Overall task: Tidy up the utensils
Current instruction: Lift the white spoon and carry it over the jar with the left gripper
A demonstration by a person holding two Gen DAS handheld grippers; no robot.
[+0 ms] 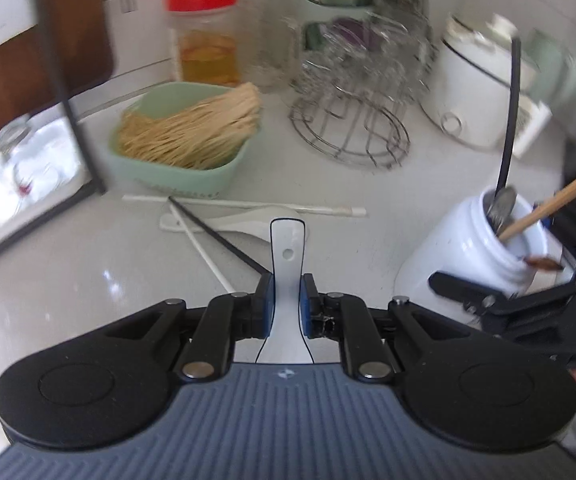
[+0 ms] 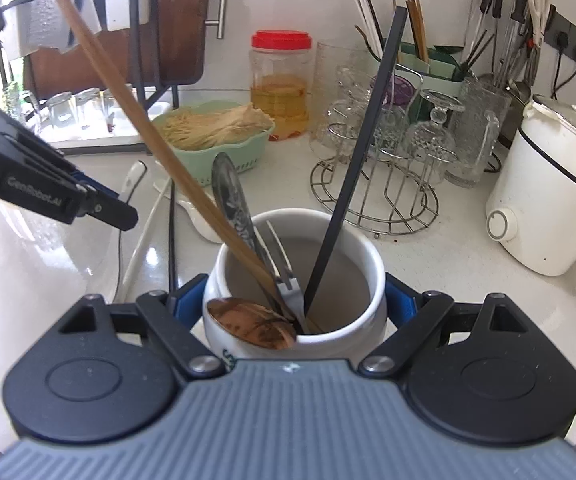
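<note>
The white jar [image 2: 293,280], pinched between the right gripper's [image 2: 293,304] wide-set fingers, stands on a glossy white table [image 2: 427,264] and holds a wooden spoon [image 2: 144,120], metal spoons and a black chopstick [image 2: 361,152]. Left of the jar, the left gripper [image 1: 286,304] has its nearly closed fingers clamped on a white spoon [image 1: 286,248]; its side reads "GenRobot.AI". Behind the jar are loose chopsticks [image 1: 248,202], a green basket [image 2: 228,152], a glass rack [image 2: 375,188].
</note>
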